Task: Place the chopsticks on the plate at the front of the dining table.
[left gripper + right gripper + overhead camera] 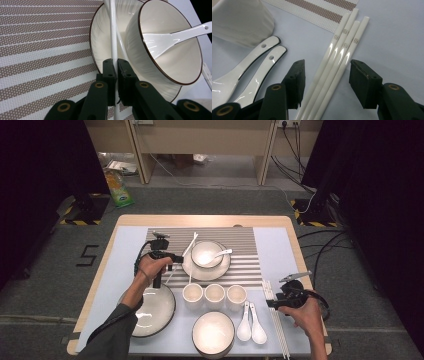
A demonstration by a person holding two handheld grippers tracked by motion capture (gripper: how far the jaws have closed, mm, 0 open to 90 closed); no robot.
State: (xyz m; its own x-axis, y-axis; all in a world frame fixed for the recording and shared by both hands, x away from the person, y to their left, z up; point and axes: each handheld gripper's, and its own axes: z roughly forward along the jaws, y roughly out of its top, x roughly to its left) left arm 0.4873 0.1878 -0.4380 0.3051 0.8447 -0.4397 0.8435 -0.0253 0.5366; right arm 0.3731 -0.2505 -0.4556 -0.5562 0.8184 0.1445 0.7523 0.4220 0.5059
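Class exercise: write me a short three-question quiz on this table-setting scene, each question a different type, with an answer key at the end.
1. True or false: the left gripper is shut on a white chopstick.
2. Multiple choice: how many chopsticks lie between the open jaws of the right gripper? A) two B) four C) six
3. Short answer: what lies in the bowl on the plate at the striped mat?

Key
1. True; its pads pinch the chopstick beside the plate.
2. B; four lie side by side on the table, not yet gripped.
3. A white spoon, its handle sticking out over the rim.
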